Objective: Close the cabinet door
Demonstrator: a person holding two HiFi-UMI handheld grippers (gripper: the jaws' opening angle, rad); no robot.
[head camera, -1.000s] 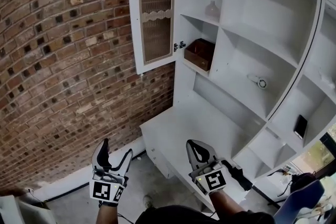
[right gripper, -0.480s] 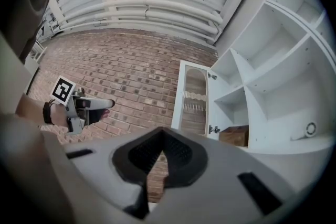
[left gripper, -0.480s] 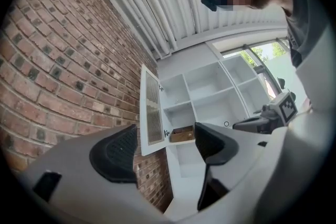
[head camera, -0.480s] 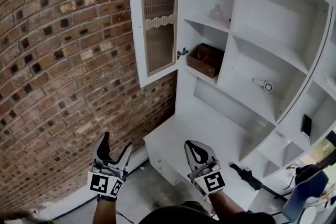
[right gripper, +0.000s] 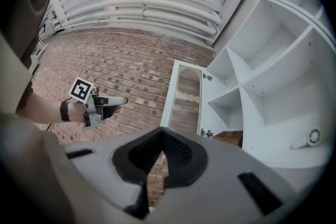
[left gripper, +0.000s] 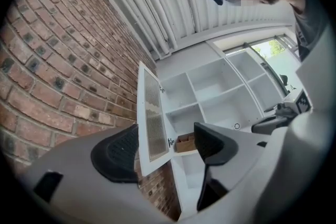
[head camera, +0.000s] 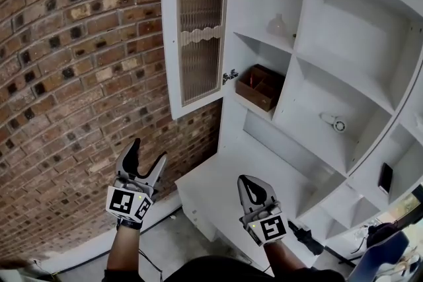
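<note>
1. Here, my left gripper (head camera: 149, 154) has its jaws wide apart with nothing between them. It points up and forward, close beside the brick wall (head camera: 66, 76) on its left.
2. My right gripper (head camera: 250, 185) has its jaws pressed together and holds nothing. It sits to the right of the left one, over the white ledge (head camera: 218, 175).
3. The door (head camera: 198, 30) stands open, above and ahead of the left gripper. It is a tall panel with an arched mesh window, and its long axis is vertical.
4. Its hinges (head camera: 229, 76) are on its right edge, where it joins the cabinet (head camera: 357, 16). Its free edge is on the left, almost straight above the left gripper.
5. The left gripper is the nearer of the two to that free edge. The right gripper lies below the hinge side, where I judge a push would do little.
6. Neither gripper touches the door yet. I judge that the left one must rise to the free edge and swing it rightward towards the shelves.
</note>
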